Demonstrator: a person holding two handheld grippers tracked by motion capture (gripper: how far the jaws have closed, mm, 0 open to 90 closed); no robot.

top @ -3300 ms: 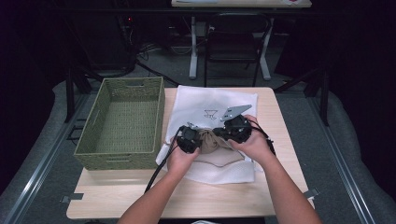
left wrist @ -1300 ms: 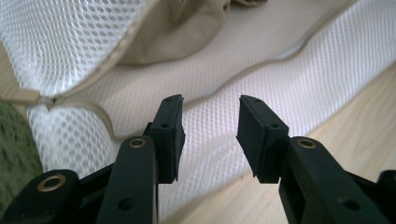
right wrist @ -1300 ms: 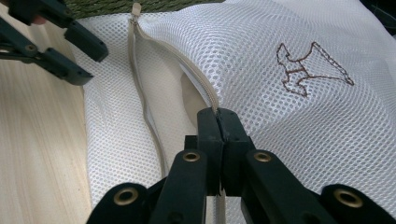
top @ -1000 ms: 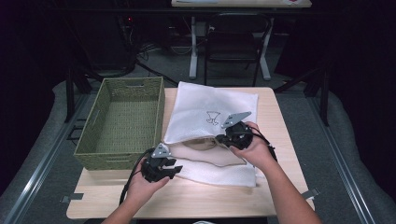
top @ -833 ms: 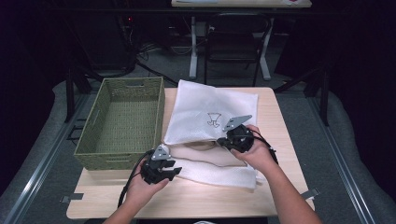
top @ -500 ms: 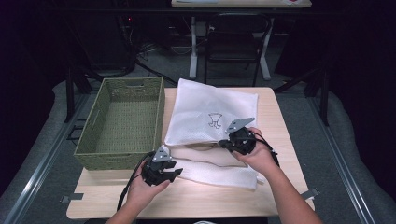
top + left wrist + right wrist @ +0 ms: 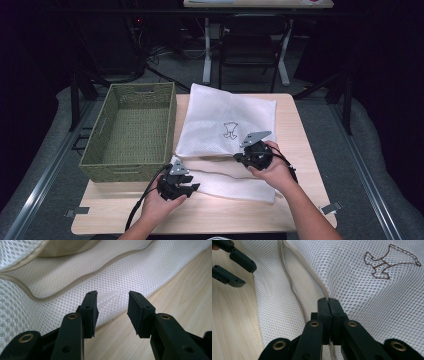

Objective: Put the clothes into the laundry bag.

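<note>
Between right gripper (image 7: 329, 302) jaws: mesh bag (image 7: 367, 297) zipper

Overhead light falls on the pale wooden surface (image 7: 300, 150) in the high view, leaving the room around it nearly black. The white mesh zip-up laundry bag (image 7: 225, 120) looks bright, close to washed out, with soft detail. In both gripper views the lighting is even and warm, with no hard glare. The mesh weave is crisp at mid-distance, while the black jaws at the bottom edge are large, slightly soft and stretched by the wide lens.
</note>
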